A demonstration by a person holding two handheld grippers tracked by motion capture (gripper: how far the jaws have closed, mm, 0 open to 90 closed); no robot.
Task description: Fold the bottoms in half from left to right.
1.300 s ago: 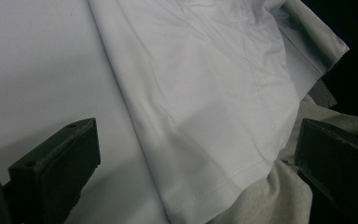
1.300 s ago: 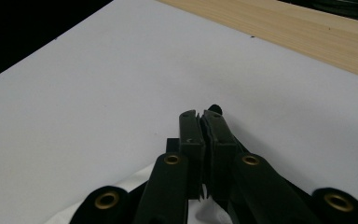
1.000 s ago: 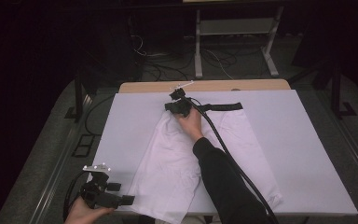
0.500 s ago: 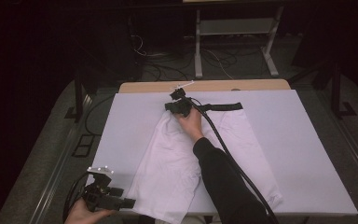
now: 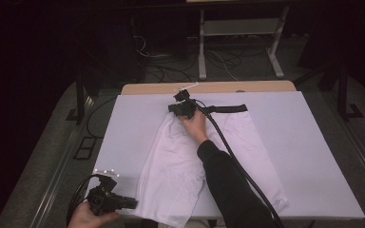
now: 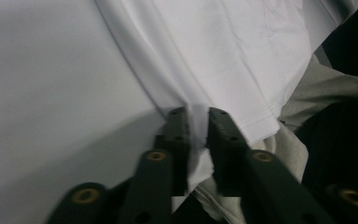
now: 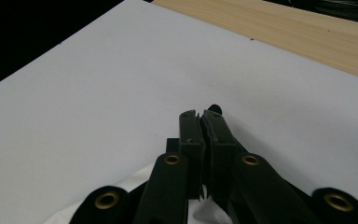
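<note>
On the white-covered table, white shorts with a black waistband lie flat, legs toward the near edge. At the near left hem, the left gripper has just been closing and now pinches fabric; the right gripper, arm outstretched, is clamped on the waistband's left end.

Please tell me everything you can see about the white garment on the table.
The white garment looks like thin, soft cloth, with a black band at its far end and a stitched hem at the near one. It lies flat but wrinkled on the white table cover, reaching from the far middle to the near edge. The left gripper has just closed on its near corner; the right gripper pinches its far end. A dark sleeve lies across it.
</note>
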